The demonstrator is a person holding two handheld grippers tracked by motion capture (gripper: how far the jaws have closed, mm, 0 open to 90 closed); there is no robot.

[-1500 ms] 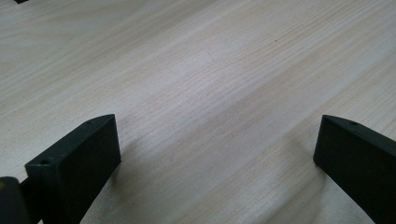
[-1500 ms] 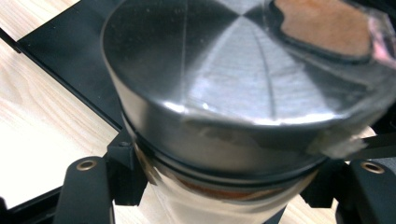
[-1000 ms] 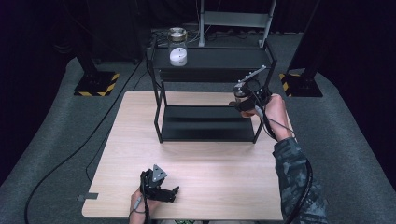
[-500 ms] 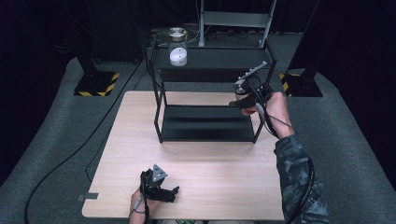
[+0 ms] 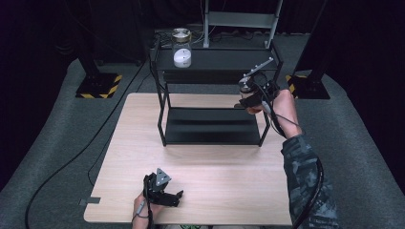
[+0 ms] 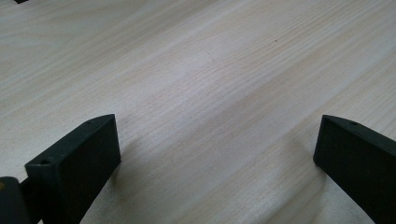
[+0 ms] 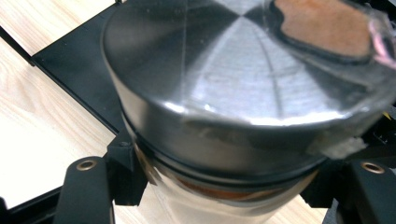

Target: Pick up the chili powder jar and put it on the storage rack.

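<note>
Pale wood grain runs across the table (image 5: 229, 186), where a person's left gripper (image 5: 165, 196) rests low at the near edge, its jaws spread wide with nothing between them. On the top shelf of the black metal rack (image 5: 215, 138), toward its left end, stands a glass jar with white contents (image 5: 182, 48). Farther right, beside the rack's right post, the right gripper (image 5: 249, 95) is held above the table, jaws clamped around a second glass jar (image 7: 233, 186) just below its brushed metal lid (image 7: 233, 79).
</note>
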